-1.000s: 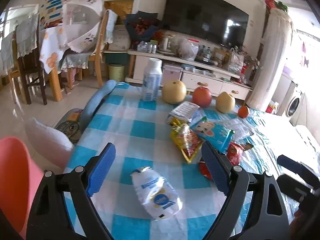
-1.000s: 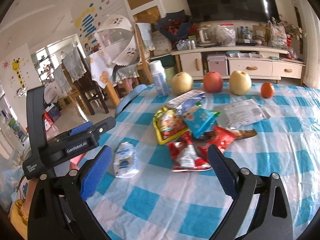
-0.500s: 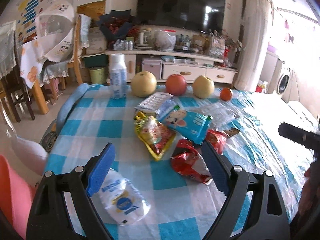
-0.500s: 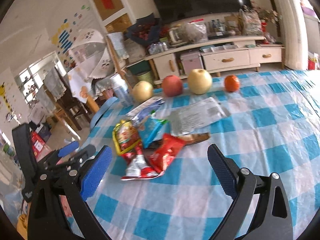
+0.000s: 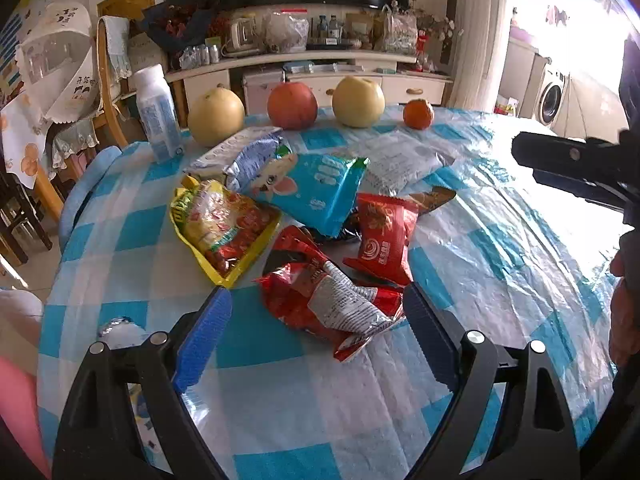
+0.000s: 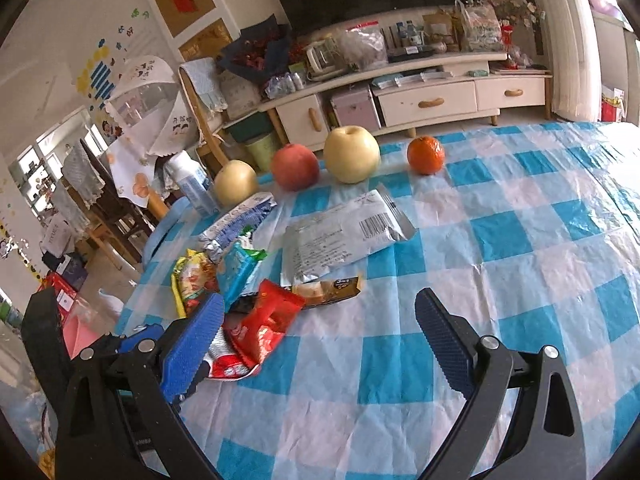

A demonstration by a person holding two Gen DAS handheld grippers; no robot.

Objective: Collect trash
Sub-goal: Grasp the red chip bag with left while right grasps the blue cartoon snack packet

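Crumpled red wrapper point(image 5: 332, 300) on the checked tablecloth point(image 5: 480, 248), right ahead between the spread, empty jaws of the left gripper point(image 5: 316, 336), long axis slanting across; right gripper point(image 6: 320, 340) likewise spread, farther off.

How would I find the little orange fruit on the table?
Look at the blue-and-white checked tablecloth, along its far edge where four round fruits sit in a row. The small orange fruit is at the right end, beside a big yellow pear; it is the smallest and the only orange one.
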